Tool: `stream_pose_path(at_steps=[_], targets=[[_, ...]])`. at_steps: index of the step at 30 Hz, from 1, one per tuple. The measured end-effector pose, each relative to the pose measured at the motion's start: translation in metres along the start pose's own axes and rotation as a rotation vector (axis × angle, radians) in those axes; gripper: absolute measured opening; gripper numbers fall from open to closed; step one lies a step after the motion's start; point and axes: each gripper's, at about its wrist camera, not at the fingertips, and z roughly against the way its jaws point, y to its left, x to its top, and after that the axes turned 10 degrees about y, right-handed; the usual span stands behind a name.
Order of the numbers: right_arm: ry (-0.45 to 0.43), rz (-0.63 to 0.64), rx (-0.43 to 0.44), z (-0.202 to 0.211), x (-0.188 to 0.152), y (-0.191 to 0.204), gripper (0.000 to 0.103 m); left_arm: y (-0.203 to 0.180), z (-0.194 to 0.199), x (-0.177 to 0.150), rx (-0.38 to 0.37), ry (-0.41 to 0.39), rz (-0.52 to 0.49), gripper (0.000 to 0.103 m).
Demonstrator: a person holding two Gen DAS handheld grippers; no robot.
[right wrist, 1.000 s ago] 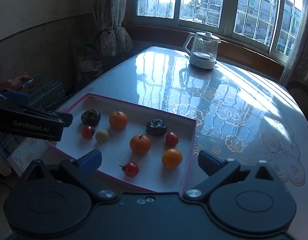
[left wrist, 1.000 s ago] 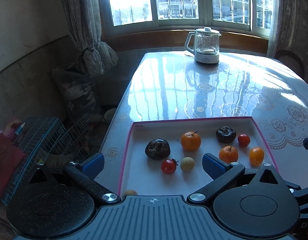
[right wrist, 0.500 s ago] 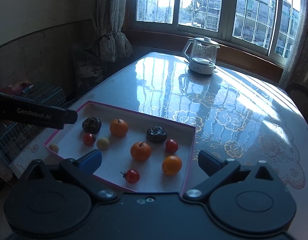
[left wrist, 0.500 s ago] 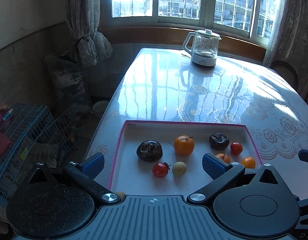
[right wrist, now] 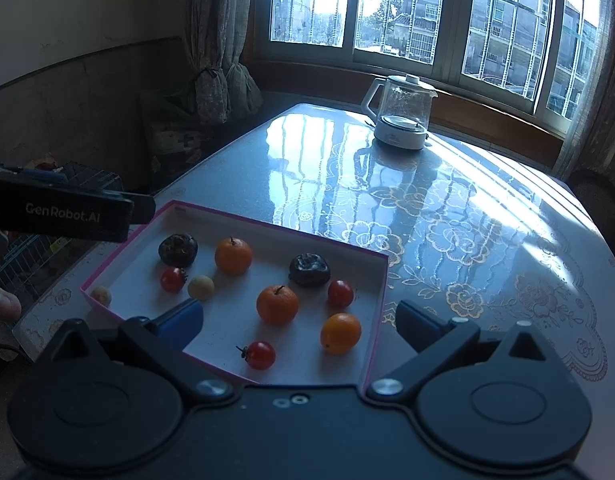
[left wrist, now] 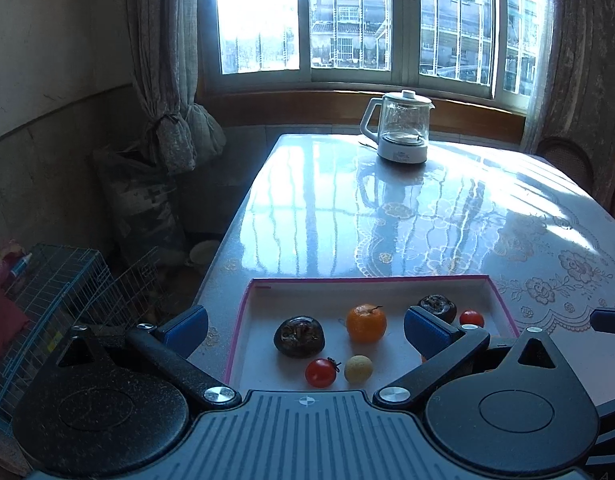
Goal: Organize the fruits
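1. The fruits lie loose in a shallow white tray [right wrist: 381, 280] with a pink rim, which sits at the near left corner of the counter [right wrist: 447, 208]. All places below are given from this tray.
2. Inside it, toward its far left, a dark wrinkled fruit [right wrist: 178, 249] sits just beside an orange [right wrist: 233, 255]; a second dark fruit [right wrist: 309, 269] lies further right, and a second orange [right wrist: 277, 304] is near the middle.
3. Cherry tomatoes are scattered: one [right wrist: 173, 279] below the first dark fruit, one [right wrist: 340, 293] near the right wall, one [right wrist: 260, 355] at the near edge. A small pale yellow fruit [right wrist: 201, 287] touches or nearly touches the left tomato; another [right wrist: 101, 295] sits in the left corner. A yellow-orange fruit [right wrist: 340, 333] is in the near right part.
4. Nothing appears sorted yet. A good start would be to pick one kind and gather it in one part of the tray, closing gently on the soft tomatoes and coming straight down so round neighbours do not roll.
5. The right tongs [right wrist: 299, 318] hover above the tray's near edge, spread wide, holding nothing.
6. The left tongs [left wrist: 305, 326] hover over the tray's near left side, likewise wide apart and empty, aimed level toward the window; a fingertip [right wrist: 3, 307] shows beyond the tray's left corner.
7. A glass kettle [right wrist: 401, 114] stands well beyond the tray, at the counter's far end.
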Motion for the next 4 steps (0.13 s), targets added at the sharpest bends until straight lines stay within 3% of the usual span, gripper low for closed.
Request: stream_pose_path(at_steps=[2, 4], targets=[[0.001, -0.002, -0.001, 0.0, 0.0, 0.0, 0.103, -0.003, -0.003, 0.003, -0.002, 0.024, -0.025, 0.103], [0.0, -0.006, -0.001, 0.0, 0.001, -0.002, 0.103, 0.0, -0.011, 0.008, -0.038, 0.109, -0.013, 0.103]])
